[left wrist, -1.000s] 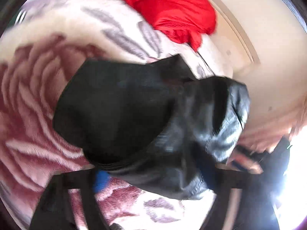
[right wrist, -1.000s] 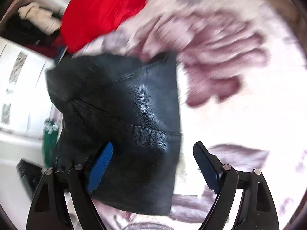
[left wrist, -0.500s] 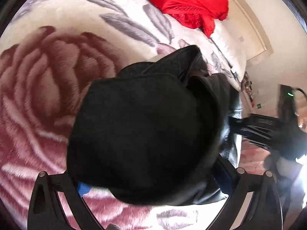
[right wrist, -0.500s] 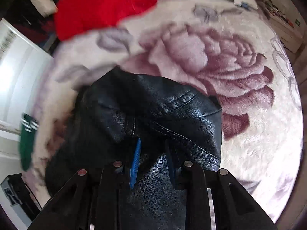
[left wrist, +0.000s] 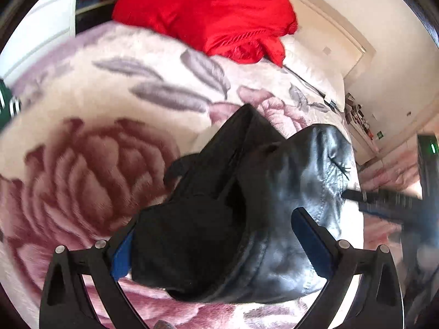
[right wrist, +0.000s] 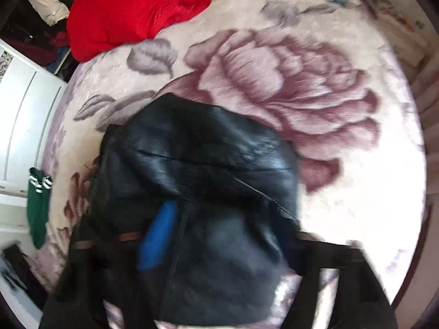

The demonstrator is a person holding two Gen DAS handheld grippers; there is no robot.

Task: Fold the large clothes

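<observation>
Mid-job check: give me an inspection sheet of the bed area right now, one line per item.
Surface: plush cream blanket with rose print, on a bed.
Job's things: black leather jacket, bunched, lining showing.
Clutter: red fabric heap at the far end; green striped sock at the edge.
Grippers: left gripper open, straddling the jacket; right gripper opening, jacket between its blue pads.
Cables: nothing seen.
Surroundings: white wardrobe door; cream wall.
</observation>
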